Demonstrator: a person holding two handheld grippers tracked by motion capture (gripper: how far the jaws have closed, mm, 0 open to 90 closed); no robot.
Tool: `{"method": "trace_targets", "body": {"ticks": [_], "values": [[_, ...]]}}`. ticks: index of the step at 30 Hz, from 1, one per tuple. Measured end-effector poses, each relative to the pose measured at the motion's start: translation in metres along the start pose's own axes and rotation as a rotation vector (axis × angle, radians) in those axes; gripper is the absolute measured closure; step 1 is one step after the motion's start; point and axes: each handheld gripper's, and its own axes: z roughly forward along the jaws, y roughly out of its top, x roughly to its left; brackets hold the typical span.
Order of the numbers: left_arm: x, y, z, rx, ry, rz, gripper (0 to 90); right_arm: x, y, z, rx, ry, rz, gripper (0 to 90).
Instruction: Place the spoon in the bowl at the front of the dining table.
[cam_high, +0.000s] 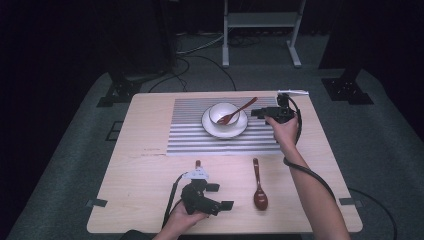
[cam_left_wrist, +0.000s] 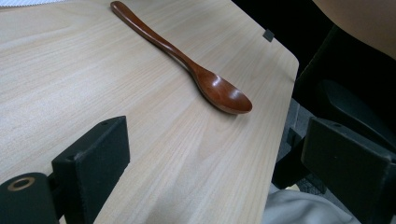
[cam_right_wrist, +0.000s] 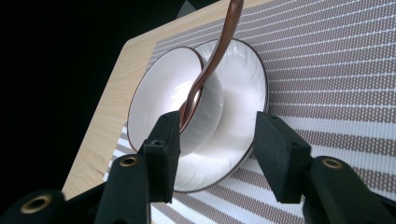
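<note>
Lying ahead of left gripper's (cam_left_wrist: 212, 154) spread fingers, spoon (cam_left_wrist: 187, 60); right gripper (cam_right_wrist: 212, 140) likewise spread.

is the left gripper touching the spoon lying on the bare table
Apart. In the left gripper view the left gripper has its jaws spread wide, with bare wood between them and the spoon; the high view shows the same gap.

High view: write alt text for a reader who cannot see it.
A person at a wooden table holds two open grippers: the right gripper beside a bowl holding a spoon on a plate, the left gripper near a second spoon.
</note>
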Motion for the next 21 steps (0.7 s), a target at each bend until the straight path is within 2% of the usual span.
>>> {"method": "trace_targets", "body": {"ticks": [13,21], "values": [[0.001,0.000,-0.001,0.001,0.003,-0.002,6.7,-0.008,-0.014,-0.013,0.021,0.016,-0.024,47.0],[0.003,0.000,-0.001,0.002,0.004,-0.005,6.7,-0.012,-0.023,-0.014,0.040,0.026,-0.032,46.0]]}}
